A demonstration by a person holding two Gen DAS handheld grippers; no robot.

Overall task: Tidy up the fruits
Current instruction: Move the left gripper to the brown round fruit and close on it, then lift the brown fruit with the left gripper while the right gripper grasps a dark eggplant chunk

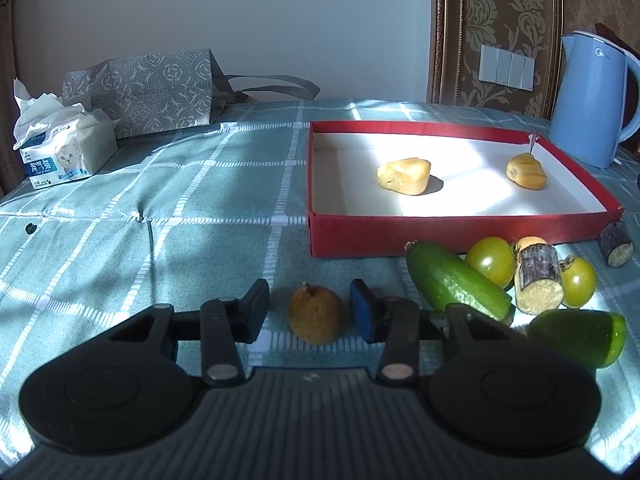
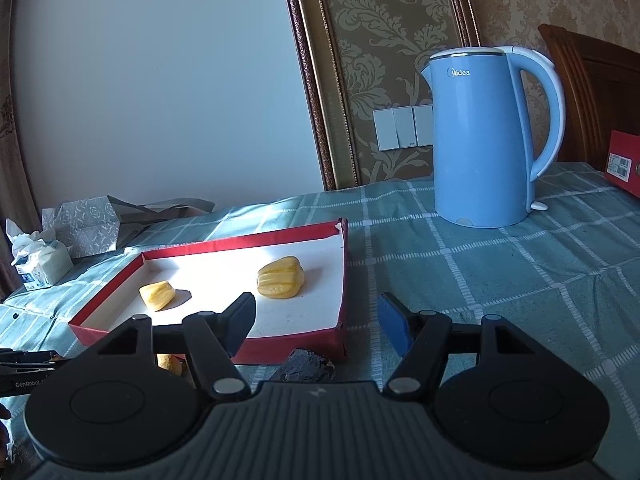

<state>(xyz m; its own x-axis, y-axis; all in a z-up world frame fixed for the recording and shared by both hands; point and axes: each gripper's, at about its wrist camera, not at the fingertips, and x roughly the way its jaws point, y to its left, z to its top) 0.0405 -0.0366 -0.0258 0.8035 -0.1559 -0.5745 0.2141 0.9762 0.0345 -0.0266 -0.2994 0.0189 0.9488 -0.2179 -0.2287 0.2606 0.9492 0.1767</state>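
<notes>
Pick step: left gripper [image 1: 310, 312] jaws narrowed round small brown fruit [image 1: 317, 315], lower centre, gaps visible; close, lift into red tray [image 1: 440, 236]; right gripper [image 2: 318, 320] jaws half-wide, empty.

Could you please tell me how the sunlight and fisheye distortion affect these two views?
Left wrist view: sunlight brightens the red cardboard tray's white floor, and the yellow fruit pieces cast shadows. Right wrist view: the same bright patch; the gold patterned wall panel's frame bows.
</notes>
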